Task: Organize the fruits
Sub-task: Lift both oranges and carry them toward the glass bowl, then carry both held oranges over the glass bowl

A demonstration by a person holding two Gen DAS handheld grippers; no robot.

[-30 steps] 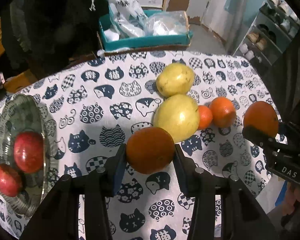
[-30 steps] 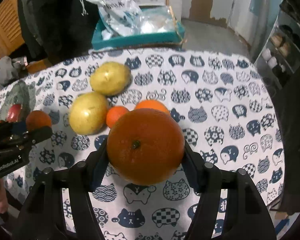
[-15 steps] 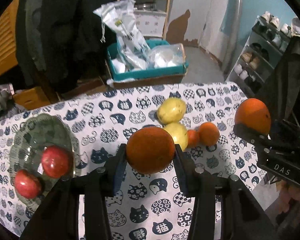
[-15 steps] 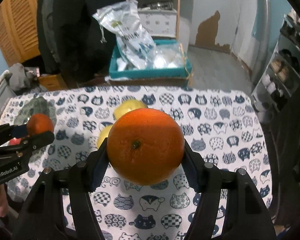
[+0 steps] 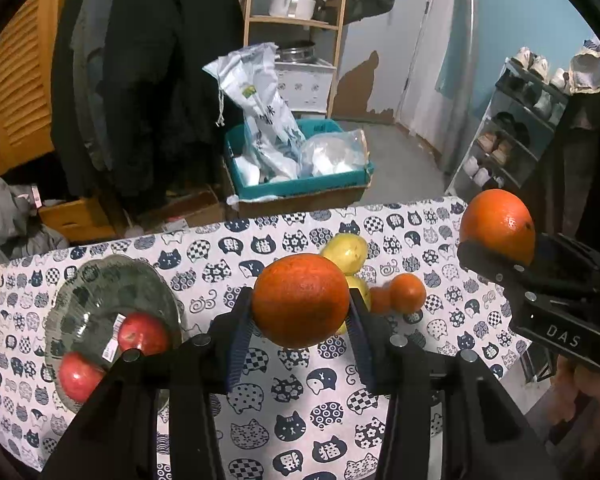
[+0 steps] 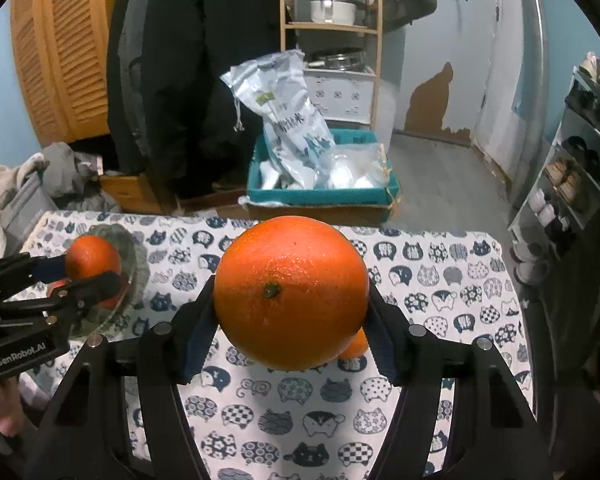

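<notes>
My left gripper (image 5: 300, 314) is shut on a dark orange (image 5: 300, 300) and holds it high above the cat-print tablecloth (image 5: 280, 408). My right gripper (image 6: 290, 320) is shut on a larger bright orange (image 6: 290, 292), also held high; it shows at the right of the left wrist view (image 5: 498, 230). A glass bowl (image 5: 96, 288) at the table's left holds two red apples (image 5: 142, 334). Two yellow pears (image 5: 346, 252) and two small oranges (image 5: 407, 293) lie on the cloth behind the left orange.
A teal crate (image 5: 300, 184) with plastic bags stands on the floor beyond the table. A shoe rack (image 5: 512, 136) is at the right, dark coats (image 5: 148, 80) and a wooden shelf (image 5: 296, 20) at the back. The table's far edge (image 5: 300, 214) is near.
Both grippers have risen well above the table with their oranges still held. The table and fruit now look smaller and farther off, and more of the room shows.
</notes>
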